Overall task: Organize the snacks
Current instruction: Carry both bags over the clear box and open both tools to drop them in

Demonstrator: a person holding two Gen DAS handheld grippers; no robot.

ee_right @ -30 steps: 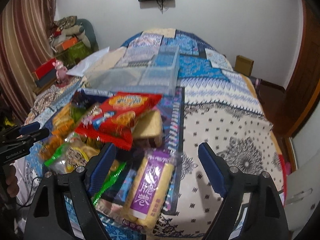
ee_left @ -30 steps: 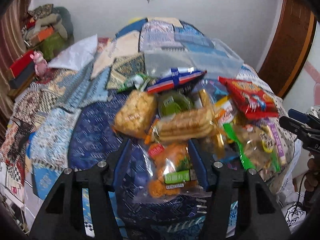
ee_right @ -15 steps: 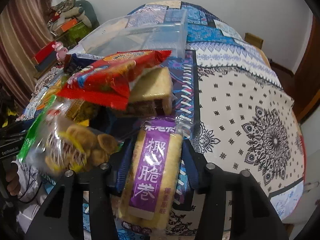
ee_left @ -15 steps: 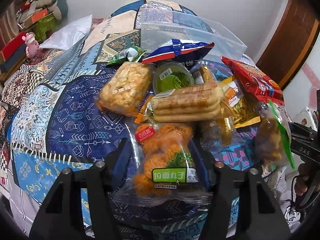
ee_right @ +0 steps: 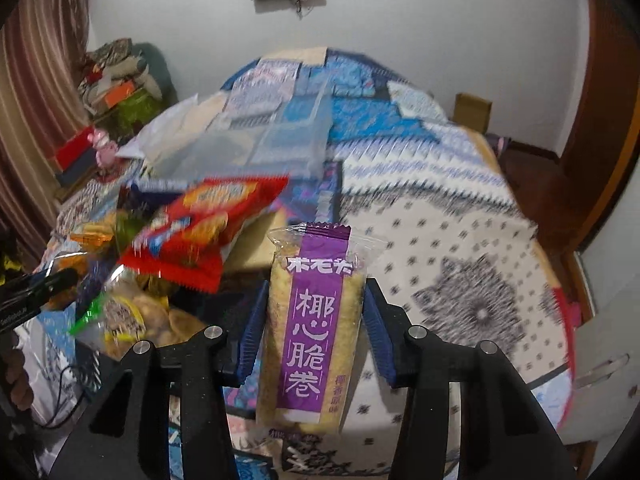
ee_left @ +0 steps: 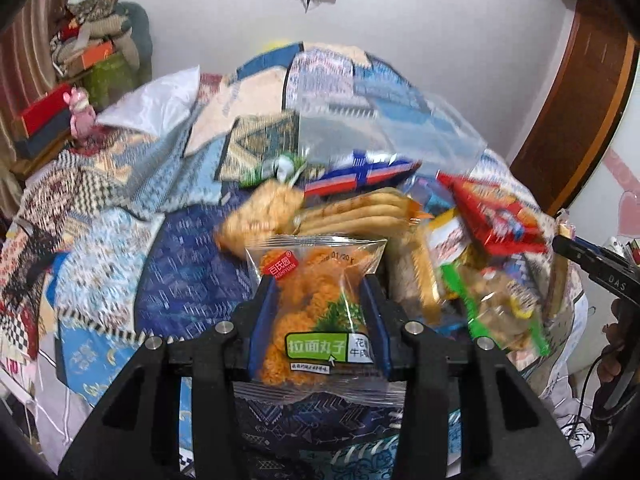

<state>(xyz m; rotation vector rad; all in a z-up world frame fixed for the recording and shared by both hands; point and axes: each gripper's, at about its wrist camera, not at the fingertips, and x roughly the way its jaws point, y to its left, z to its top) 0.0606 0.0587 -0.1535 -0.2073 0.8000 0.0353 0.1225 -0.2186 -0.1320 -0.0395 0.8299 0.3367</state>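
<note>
Clear crinkly film wraps both snacks now in hand. The left gripper (ee_left: 318,320) has just been closing, and its blue pads press the sides of an orange noodle-ball packet (ee_left: 316,312) with a green label, which stands upright between the jaws, apparently clear of the patterned bedspread (ee_left: 184,280). The right gripper (ee_right: 314,328) has also just been closing, though most of that came earlier in the second; it clamps a long purple-banded roll packet (ee_right: 310,328) about mid-length, the packet upright and seemingly clear of the bed.

Both packets look light. The noodle-ball bag is probably puffy and soft, its contents brittle, so a hard squeeze could crush them; its smooth film may slip, and the flat sealed ends give little to hold. Pinching across the filled middle, as here, seems the safer hold. The roll packet looks stiffer along its length but likely fragile inside, and a grip near the middle should keep it from tipping.

The remaining pile lies on the bedspread beyond and between the grippers: a red biscuit bag (ee_left: 496,216), a tan wafer pack (ee_left: 356,212) and others. A clear plastic bin (ee_right: 276,140) sits farther up the bed, seemingly the place for sorted snacks, though that is only a guess.
</note>
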